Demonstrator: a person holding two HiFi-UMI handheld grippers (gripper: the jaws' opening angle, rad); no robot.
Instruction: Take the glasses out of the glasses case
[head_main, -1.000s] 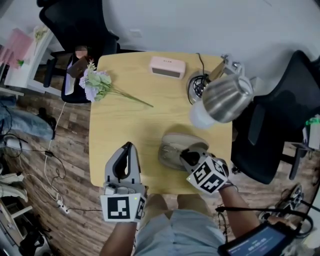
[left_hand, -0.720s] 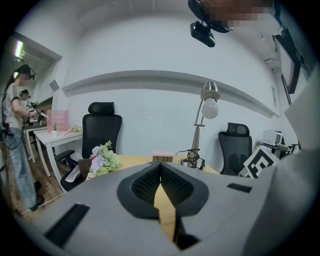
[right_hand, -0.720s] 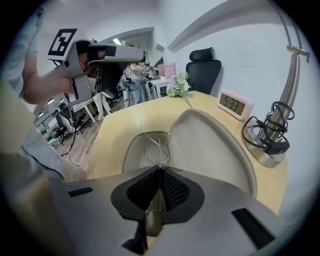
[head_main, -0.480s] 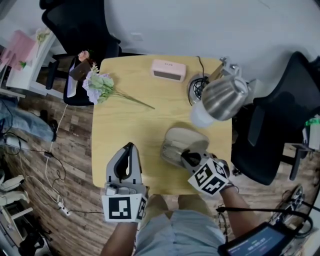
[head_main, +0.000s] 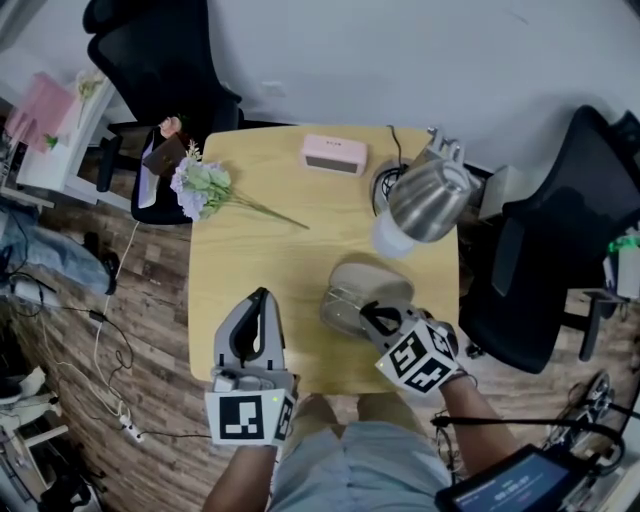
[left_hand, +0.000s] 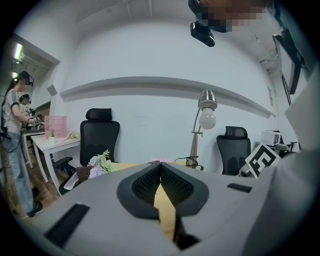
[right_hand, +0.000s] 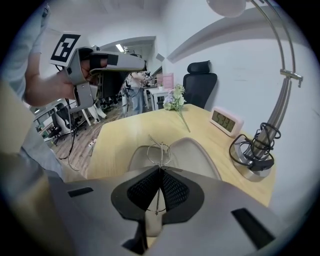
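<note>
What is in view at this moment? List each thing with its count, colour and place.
table: one, light wood, centre
glasses case: one, beige, open, near right part of the table
glasses: one pair, thin metal, above the case
clock: one, pink, far edge of the table
desk lamp: one, silver, far right corner
flowers: one bunch, pale, far left corner
office chairs: two, black, one behind the far left corner, one at the table's right
left tongs: one, grey, shut, empty, near left
right tongs: one, grey, shut on the glasses
</note>
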